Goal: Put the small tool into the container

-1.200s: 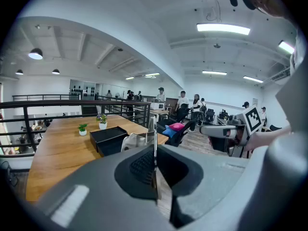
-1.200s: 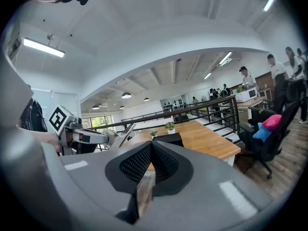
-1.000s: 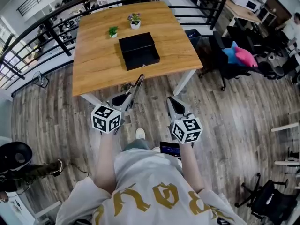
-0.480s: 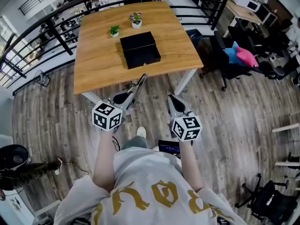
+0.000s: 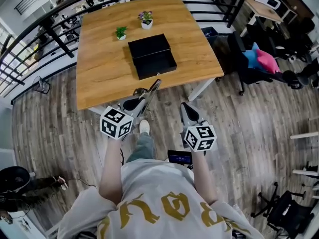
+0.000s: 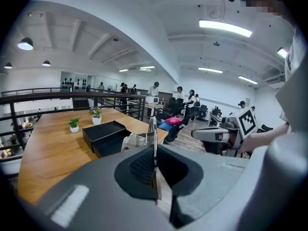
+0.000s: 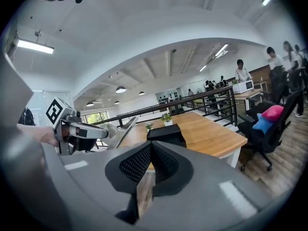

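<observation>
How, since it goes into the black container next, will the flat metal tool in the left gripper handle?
The tool looks thin, flat and metallic, so probably stiff and light. Clamped in the left gripper, its smooth blade might slip or pivot.

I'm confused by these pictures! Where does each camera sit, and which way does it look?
Head view: on the person's head, looking steeply down at the wooden table and open black box; forearms, left gripper, right gripper show.
Left gripper view: on the left gripper, facing the box along jaws shut on a thin metal tool; right gripper shows.
Right gripper view: on the right gripper, facing the box along shut jaws; left gripper shows.
Shared: all see the box.
</observation>
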Demonstrator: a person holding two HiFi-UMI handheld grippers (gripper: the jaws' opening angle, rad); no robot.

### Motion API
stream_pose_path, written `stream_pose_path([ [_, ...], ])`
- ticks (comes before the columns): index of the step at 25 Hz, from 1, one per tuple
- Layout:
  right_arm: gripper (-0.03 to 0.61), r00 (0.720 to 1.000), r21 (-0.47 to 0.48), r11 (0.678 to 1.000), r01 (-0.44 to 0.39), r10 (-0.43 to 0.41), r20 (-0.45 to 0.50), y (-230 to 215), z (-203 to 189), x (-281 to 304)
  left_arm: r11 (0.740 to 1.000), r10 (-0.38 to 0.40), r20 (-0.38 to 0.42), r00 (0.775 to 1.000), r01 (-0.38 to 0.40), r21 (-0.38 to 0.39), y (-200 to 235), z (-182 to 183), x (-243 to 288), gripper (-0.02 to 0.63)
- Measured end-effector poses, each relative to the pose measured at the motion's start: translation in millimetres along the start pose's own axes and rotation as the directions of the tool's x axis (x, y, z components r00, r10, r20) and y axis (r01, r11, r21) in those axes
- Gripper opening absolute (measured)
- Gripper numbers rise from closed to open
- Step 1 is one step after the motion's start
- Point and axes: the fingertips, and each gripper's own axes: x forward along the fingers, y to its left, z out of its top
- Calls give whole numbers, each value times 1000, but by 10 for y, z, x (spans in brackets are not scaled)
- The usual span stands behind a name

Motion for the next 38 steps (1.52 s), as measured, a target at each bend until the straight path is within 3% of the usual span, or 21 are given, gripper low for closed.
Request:
stream_pose_path([
  [9,25,990,3,990,141,-141,-25,-381,364,1333,991,-115,-99,988,120,54,1338,377,822,3],
  [14,25,968,-4,968,250,-250,-31,-610,498,1696,970,-214,-173,961,230,79,1747,435,1271,3],
  [18,25,944,-20,945,328,-328,-35,-731,562,1773,950,-273,-219,937,299,91,1892,420,1532,3],
  [24,25,925,-7,925,380,-380,-19,-877,667,1776,930,-331,-248,910,359,77,1902,411,1748,3],
  [38,25,936,-3,936,351,-351,-37,-1087,564,2167,920,-351,-350,868,390,44,1934,228,1996,3],
])
